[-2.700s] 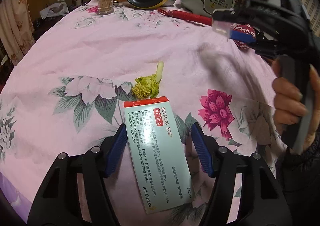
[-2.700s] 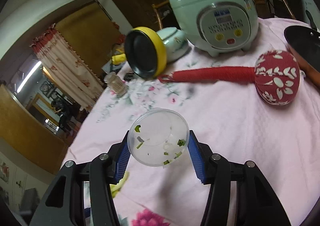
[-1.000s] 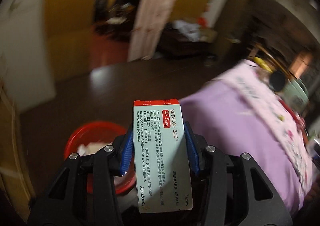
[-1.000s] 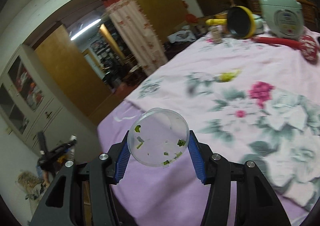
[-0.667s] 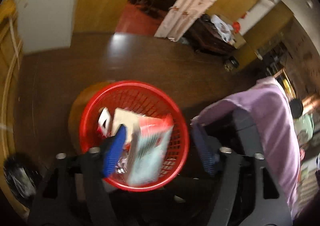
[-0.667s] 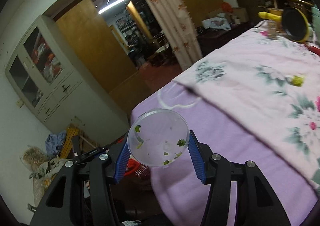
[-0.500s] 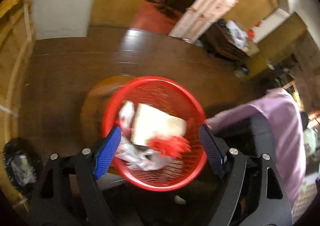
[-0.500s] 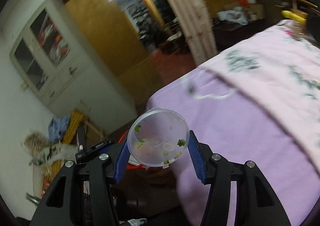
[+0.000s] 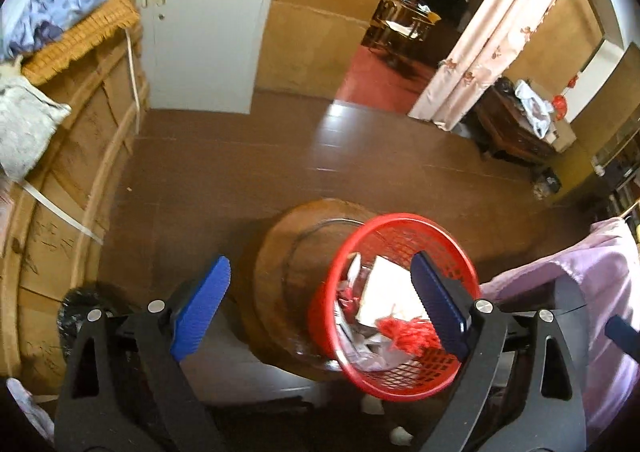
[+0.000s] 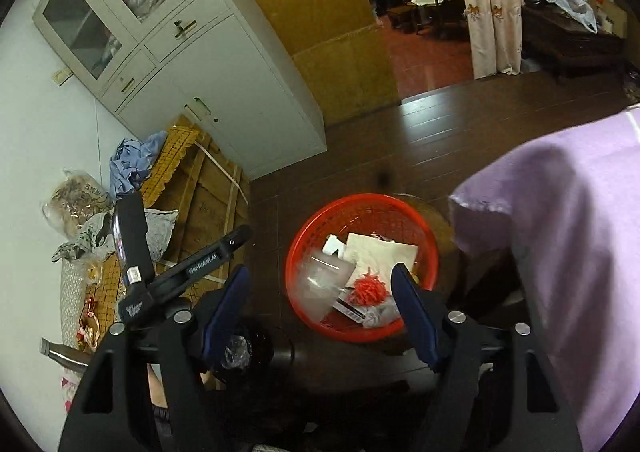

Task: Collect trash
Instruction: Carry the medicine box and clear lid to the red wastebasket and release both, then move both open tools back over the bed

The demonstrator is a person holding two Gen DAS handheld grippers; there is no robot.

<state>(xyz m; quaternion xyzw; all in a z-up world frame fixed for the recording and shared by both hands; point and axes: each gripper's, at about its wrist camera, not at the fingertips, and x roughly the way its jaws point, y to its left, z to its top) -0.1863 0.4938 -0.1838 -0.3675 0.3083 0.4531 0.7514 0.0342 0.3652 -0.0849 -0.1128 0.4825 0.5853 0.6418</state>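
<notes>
A red mesh trash basket (image 9: pixel 404 224) stands on a round wooden stool and also shows in the right wrist view (image 10: pixel 360 204). It holds paper, a red tassel and other scraps. My left gripper (image 9: pixel 320 308) is open and empty above and to the left of the basket. My right gripper (image 10: pixel 324 312) is open and empty over the basket. A blurred clear plastic lid (image 10: pixel 324 280) is inside the basket, just below the right gripper. The left gripper's body (image 10: pixel 176 276) shows at the left of the right wrist view.
The table with the purple cloth (image 10: pixel 560 212) is to the right of the basket. A wooden crate with a straw mat (image 9: pixel 80 112) and a grey cabinet (image 10: pixel 180 52) stand to the left. Dark wooden floor (image 9: pixel 280 156) lies beyond.
My left gripper dropped the medicine box into the basket and now stands open. My right gripper swung from the table to the basket, opened and let go of the clear lid.
</notes>
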